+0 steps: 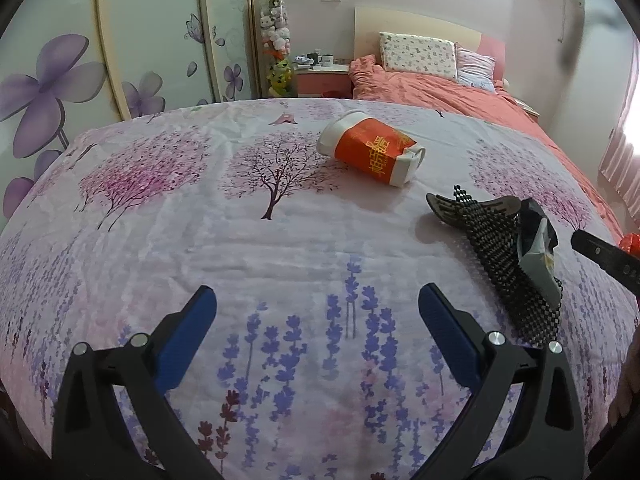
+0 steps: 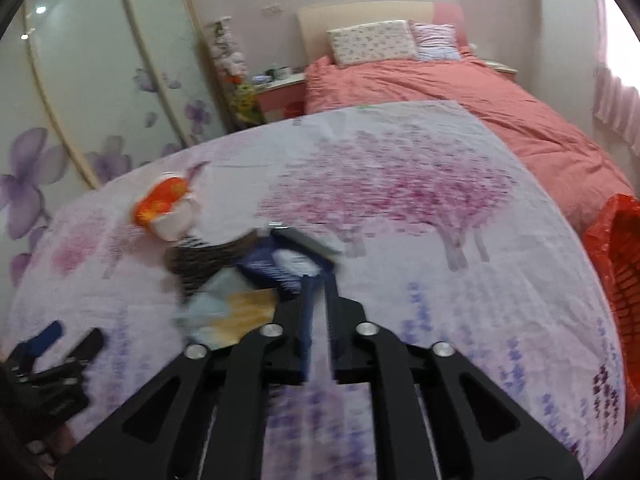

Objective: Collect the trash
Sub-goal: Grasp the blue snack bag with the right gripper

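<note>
Wrapper (image 2: 280, 268), dark blue and crinkled, sits at the tips of the right gripper (image 2: 318, 280), whose jaws are nearly together and seem to pinch its near edge; blur makes the grip hard to confirm. It trails away to that gripper's left over a black mesh mat (image 1: 500, 248). Beyond lies a tipped cup (image 1: 370, 152), long axis slanting across, about midway between the hands. Left gripper (image 1: 316, 300) hovers spread wide, holding nothing. A red bin (image 2: 616, 272) waits to the right gripper's right, with bare bedspread (image 1: 280, 240) between.
</note>
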Available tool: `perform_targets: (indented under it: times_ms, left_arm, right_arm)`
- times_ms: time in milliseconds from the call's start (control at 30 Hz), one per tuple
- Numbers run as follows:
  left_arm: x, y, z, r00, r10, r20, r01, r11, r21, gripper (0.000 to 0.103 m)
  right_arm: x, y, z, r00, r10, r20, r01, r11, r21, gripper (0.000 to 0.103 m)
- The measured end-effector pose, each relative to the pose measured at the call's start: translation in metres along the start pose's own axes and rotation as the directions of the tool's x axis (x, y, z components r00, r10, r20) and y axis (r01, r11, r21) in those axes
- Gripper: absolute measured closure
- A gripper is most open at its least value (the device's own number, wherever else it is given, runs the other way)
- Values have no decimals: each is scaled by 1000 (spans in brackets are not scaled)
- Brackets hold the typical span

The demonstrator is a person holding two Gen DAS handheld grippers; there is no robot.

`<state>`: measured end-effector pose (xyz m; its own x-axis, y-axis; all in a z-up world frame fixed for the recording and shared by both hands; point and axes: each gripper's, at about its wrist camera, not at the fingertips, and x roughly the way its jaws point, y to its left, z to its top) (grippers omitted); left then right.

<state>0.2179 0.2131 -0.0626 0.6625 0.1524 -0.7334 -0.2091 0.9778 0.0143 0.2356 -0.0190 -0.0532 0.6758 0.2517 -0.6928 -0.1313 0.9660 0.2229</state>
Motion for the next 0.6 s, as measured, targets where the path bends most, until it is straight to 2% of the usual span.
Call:
perform_targets:
  times_ms: [33,67,100,200,300,433,600]
  left_arm:
    - [0,0,0,1000,1,-1,-1,1000,0,4]
    - [0,0,0,1000,2,-1,-2,1000,-1,4]
    - [-1,0,0,1000,3,-1,-3,1000,-4,4]
    - [-3,3,-1,1000,7,-1,-7,1000,-9,4]
    - [-4,5,-2,1000,8,-2,-9,1000,-10,4]
    - [-6,5,-1,1000,-5,4,5,1000,-9,4]
    - [-5,-5,0,999,-41,2,41,999,-4,4]
  right_arm:
    - [-1,8,0,1000,12,1,-12,1000,-14,61]
    - [-2,14,0,1000,16,9,-16,1000,-25,42]
    - [-2,23,1,1000,20,18,-19,999,-43,41]
    - [8,41,5,1000,18,-2,-18,998,-63,41]
    - [23,44,7,998,-30,-48,27,997,-69,41]
    - [16,20,2,995,-93,-36,91,994,-54,44]
    - [12,-20,5,992,-115,-51,116,993,30,55]
